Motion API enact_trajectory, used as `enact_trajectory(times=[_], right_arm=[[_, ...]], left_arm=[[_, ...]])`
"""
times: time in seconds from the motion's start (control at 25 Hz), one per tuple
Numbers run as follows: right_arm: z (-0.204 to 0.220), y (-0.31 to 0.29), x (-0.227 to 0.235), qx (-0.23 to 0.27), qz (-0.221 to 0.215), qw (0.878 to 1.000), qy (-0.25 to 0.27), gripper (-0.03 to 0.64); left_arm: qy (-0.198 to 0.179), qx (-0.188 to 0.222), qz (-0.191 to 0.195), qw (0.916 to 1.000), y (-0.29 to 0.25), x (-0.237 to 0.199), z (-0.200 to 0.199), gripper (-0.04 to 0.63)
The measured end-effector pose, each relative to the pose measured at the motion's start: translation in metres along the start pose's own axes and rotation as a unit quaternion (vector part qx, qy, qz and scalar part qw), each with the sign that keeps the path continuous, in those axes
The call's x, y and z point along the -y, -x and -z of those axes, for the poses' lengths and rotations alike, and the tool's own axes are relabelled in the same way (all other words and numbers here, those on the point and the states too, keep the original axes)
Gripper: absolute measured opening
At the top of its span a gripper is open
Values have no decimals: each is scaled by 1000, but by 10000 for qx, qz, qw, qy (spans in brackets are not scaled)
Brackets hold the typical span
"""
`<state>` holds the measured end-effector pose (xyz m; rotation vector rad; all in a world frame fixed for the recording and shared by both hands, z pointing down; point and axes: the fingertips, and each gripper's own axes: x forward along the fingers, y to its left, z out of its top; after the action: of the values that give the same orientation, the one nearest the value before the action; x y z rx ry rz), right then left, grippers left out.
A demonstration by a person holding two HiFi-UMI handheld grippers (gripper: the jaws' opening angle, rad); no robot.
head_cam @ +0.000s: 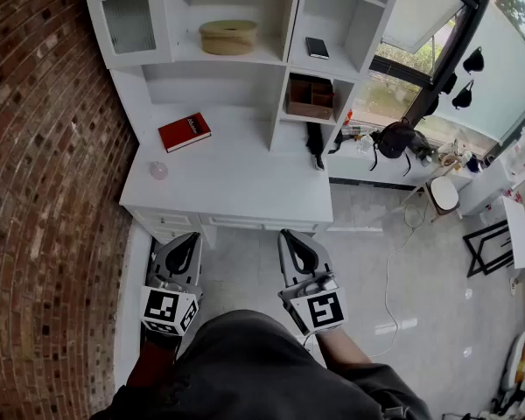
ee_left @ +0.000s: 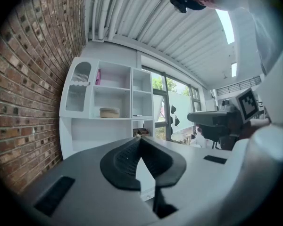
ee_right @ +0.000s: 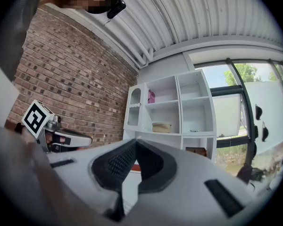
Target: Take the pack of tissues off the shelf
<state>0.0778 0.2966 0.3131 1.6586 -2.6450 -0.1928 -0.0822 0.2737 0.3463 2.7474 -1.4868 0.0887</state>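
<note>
A pink pack of tissues (ee_left: 98,76) stands upright in the top middle compartment of the white shelf unit (ee_left: 132,118); the right gripper view shows the same pack (ee_right: 151,96). Both grippers are held low in front of the desk, far from the shelf. My left gripper (head_cam: 185,243) is shut with nothing in it, its jaws meeting at the tip (ee_left: 140,140). Beside it my right gripper (head_cam: 296,241) is also shut and empty, jaws together (ee_right: 136,142). In the head view the pack is not clearly visible.
On the white desk (head_cam: 245,182) lie a red book (head_cam: 185,132) and a small pink object (head_cam: 158,171). The shelves hold a round wooden box (head_cam: 228,37), a black notebook (head_cam: 317,48) and a brown organiser (head_cam: 311,99). A brick wall (head_cam: 44,147) stands at the left.
</note>
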Motion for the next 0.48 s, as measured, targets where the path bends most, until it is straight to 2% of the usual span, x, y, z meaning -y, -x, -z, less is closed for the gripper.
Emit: enact_trajectory(times=[0.48], right_arm=[[12, -2, 6, -124, -22, 9999, -87, 0]], left_arm=[[70, -92, -17, 9999, -6, 2, 8, 0]])
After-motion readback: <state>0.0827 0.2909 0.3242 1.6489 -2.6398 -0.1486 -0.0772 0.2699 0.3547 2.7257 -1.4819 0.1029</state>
